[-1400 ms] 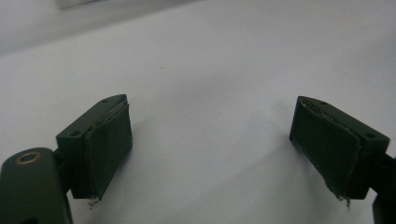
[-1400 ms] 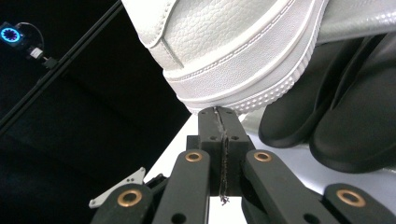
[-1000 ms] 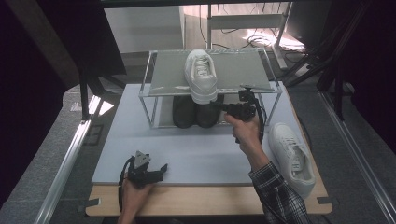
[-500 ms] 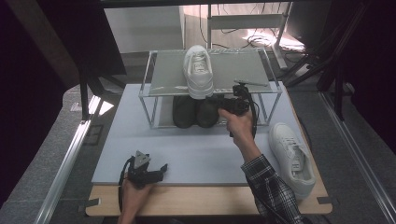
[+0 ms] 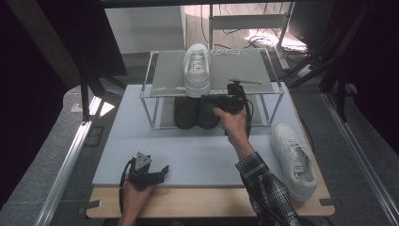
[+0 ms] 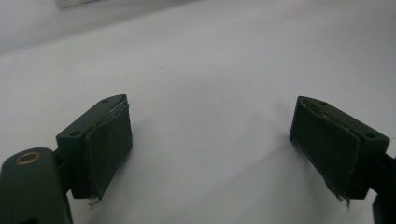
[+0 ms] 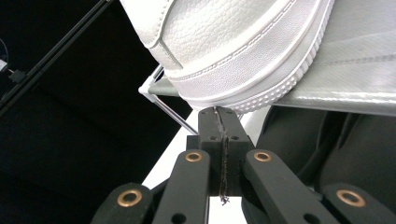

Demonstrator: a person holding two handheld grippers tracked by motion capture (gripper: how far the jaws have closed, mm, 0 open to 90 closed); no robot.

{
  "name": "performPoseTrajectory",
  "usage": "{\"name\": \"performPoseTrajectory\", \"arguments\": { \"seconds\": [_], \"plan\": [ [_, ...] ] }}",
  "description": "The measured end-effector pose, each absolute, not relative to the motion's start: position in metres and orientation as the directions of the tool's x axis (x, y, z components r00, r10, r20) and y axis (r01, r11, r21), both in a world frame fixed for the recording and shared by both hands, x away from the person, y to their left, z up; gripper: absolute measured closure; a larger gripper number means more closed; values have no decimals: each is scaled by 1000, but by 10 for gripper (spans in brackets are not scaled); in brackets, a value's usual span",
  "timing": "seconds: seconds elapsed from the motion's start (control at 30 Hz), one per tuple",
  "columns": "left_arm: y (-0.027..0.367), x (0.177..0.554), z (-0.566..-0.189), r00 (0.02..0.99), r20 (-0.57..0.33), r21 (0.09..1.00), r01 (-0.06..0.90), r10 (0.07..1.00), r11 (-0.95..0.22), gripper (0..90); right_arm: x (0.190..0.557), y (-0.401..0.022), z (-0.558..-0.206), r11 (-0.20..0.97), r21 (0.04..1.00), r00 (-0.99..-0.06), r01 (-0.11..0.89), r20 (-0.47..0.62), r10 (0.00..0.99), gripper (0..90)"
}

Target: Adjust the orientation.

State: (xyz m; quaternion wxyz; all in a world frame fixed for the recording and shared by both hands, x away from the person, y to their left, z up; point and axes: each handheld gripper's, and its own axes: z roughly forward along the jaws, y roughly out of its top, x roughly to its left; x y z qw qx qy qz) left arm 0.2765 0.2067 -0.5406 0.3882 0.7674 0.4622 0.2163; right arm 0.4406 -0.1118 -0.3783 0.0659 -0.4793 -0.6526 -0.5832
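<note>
The right tongs [image 7: 219,112], pressed together and empty, have slid leftward to the heel of the white shoe [image 5: 196,69] on the rack's top shelf [image 5: 244,70], probably to nudge it, while the left tongs [image 5: 157,170] rest spread on the bench [image 5: 197,155].

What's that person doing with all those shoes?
A person is working at a small shoe rack with a hand-held gripper in each hand. The right hand-held gripper is shut, holding nothing, its tips just under the heel of the white shoe on the top shelf. Two dark shoes sit on the shelf below. Another white shoe lies on the table to the right. The left hand-held gripper rests open near the table's front edge.
</note>
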Motion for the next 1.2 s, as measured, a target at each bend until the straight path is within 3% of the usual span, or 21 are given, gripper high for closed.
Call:
{"name": "performPoseTrajectory", "arguments": {
  "seconds": [0.73, 1.2],
  "plan": [
    [207, 277, -541, 479, -26, 796, 541, 877, -272, 125, 431, -107, -374, -64, 735, -577, 675, 580, 574, 897],
    [207, 276, -540, 480, -24, 793, 543, 877, -276, 125, 407, -119, -374, 78, 796, -618, 600, 400, 677, 834]
  ]
}}
